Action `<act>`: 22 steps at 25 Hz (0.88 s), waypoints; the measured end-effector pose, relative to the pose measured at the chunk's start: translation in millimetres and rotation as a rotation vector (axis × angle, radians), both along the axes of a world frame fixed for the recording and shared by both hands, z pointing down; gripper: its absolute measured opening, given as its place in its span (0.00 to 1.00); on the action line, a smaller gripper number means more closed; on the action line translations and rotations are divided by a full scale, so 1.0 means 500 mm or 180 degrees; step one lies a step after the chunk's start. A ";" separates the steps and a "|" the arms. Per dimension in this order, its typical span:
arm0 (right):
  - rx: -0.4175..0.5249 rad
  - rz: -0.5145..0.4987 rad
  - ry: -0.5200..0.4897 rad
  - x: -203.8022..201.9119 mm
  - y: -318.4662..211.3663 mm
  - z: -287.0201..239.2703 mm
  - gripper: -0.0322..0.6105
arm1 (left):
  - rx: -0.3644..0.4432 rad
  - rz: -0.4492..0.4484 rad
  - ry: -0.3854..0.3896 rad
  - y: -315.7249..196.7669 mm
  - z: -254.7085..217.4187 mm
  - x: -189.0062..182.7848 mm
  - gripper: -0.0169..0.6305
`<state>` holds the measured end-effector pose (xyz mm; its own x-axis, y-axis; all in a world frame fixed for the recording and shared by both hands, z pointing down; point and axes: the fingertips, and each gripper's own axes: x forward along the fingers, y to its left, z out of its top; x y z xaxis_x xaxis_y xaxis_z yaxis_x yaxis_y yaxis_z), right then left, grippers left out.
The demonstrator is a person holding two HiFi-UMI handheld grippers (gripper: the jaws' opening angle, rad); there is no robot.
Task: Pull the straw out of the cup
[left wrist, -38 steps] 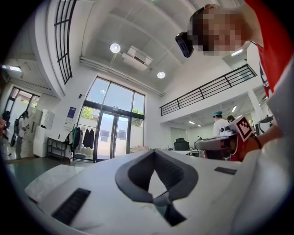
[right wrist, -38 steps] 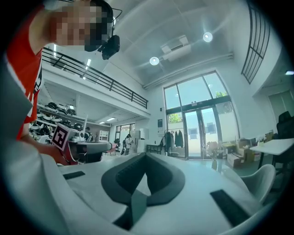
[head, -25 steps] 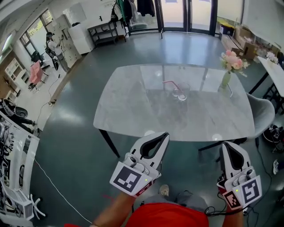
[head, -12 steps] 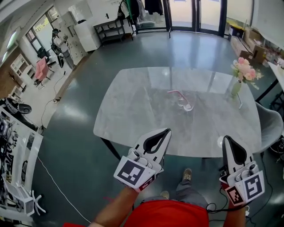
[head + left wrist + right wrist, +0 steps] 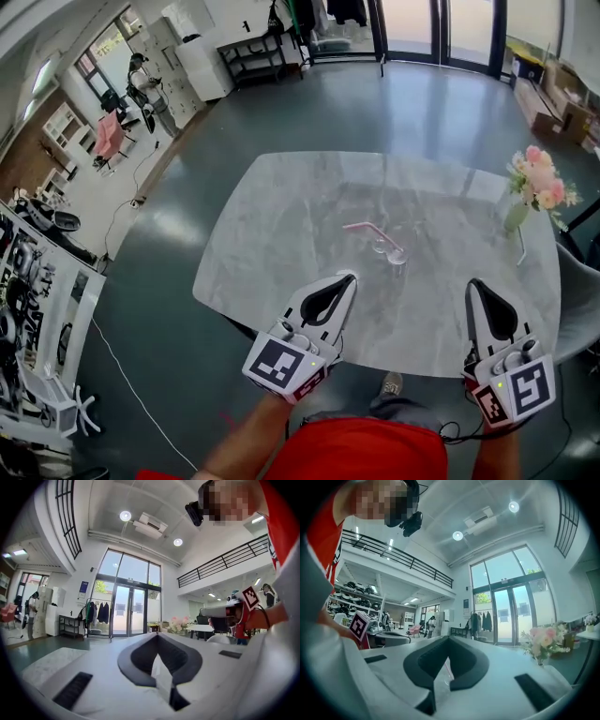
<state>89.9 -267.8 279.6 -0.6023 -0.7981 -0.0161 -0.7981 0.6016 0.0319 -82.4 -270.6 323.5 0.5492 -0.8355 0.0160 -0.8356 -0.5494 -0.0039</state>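
Note:
A clear glass cup [image 5: 392,252] stands near the middle of the grey marble table [image 5: 281,234], with a pink bent straw [image 5: 367,229] leaning out of it to the left. My left gripper [image 5: 351,277] hovers over the table's near edge, jaws shut and empty, pointing at the cup. My right gripper [image 5: 474,285] is over the near right edge, jaws together with nothing in them. In the right gripper view the straw [image 5: 446,665] and cup show faintly through the gap behind the closed jaws. Both grippers are well short of the cup.
A vase of pink flowers [image 5: 536,191] stands at the table's right side, also in the right gripper view as flowers [image 5: 543,644]. A grey chair [image 5: 581,291] is at the right. Shelves and a person [image 5: 145,80] are far left; glass doors are behind the table.
The table and cup have come closer in the head view. Both grippers have advanced from over the floor to the table's near edge, jaws still shut.

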 end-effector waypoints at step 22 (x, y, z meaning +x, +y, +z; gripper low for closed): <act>-0.0144 -0.0046 -0.0014 -0.001 -0.172 0.031 0.07 | -0.0681 -0.0047 -0.0023 -0.230 0.216 0.042 0.17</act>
<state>89.5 -353.8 294.9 -0.6137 -0.7893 0.0172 -0.7894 0.6138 0.0011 -61.4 -385.5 431.6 0.5361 -0.8206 0.1978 -0.8440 -0.5259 0.1056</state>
